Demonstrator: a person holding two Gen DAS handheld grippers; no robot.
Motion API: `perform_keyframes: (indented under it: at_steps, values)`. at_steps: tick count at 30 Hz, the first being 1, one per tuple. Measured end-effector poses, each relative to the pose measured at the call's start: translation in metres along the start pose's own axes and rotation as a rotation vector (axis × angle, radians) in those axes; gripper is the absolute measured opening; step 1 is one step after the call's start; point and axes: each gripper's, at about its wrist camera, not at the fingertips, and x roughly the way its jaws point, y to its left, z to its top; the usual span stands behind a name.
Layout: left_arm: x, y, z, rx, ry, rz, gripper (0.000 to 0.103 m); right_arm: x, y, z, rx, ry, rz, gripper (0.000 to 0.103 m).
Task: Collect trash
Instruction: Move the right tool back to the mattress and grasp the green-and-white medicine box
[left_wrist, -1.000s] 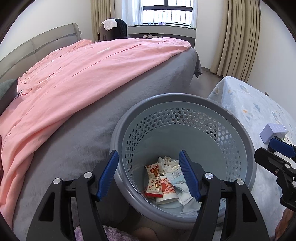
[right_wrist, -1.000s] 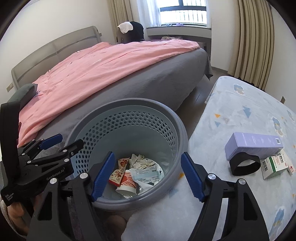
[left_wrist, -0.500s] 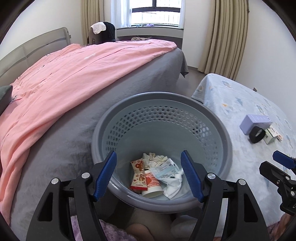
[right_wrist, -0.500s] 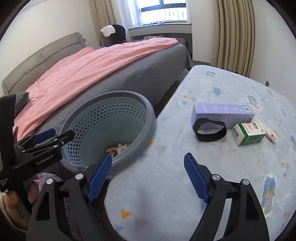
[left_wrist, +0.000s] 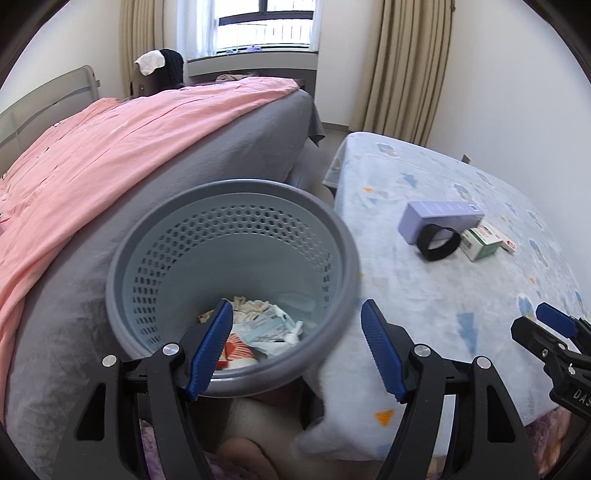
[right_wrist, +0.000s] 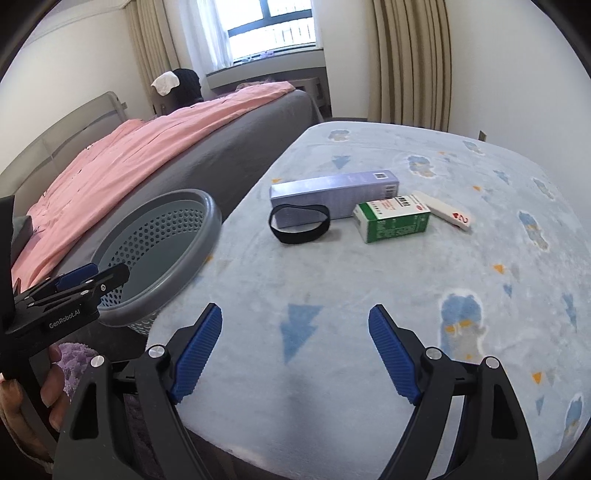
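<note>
Trash: green box (right_wrist: 391, 219) well ahead of right gripper (right_wrist: 295, 350) | both jaws wide, empty | left gripper (left_wrist: 295, 347) over bin (left_wrist: 343, 240) | risk: band (right_wrist: 299, 223) beside box snagging in the grab

A home bedroom — bed (left_wrist: 166, 147), pink duvet (left_wrist: 92, 155), curtains (left_wrist: 406, 66).

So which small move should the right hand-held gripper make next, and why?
Probably reach forward toward the green and white box on the blue blanket. The right hand-held gripper is open with nothing between its pads, the gray basket already holds wrappers, and the box lies ahead beside the purple box and the black band.
</note>
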Motion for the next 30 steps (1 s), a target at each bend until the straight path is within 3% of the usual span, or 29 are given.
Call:
perform_keyframes:
  at_steps: [13,23,30]
  values:
    - [0.018,-0.048,0.008,0.031,0.024,-0.032,0.069,0.012,-0.072,0.021,0.022,-0.023,-0.067,0.083]
    - [0.039,-0.071,0.018,0.053,0.029,-0.027,0.069,0.054,-0.096,0.056,-0.026,-0.021,-0.025,0.097]
    - [0.055,-0.079,0.02,0.069,0.053,-0.022,0.069,0.081,-0.099,0.071,-0.044,0.008,0.004,0.097]
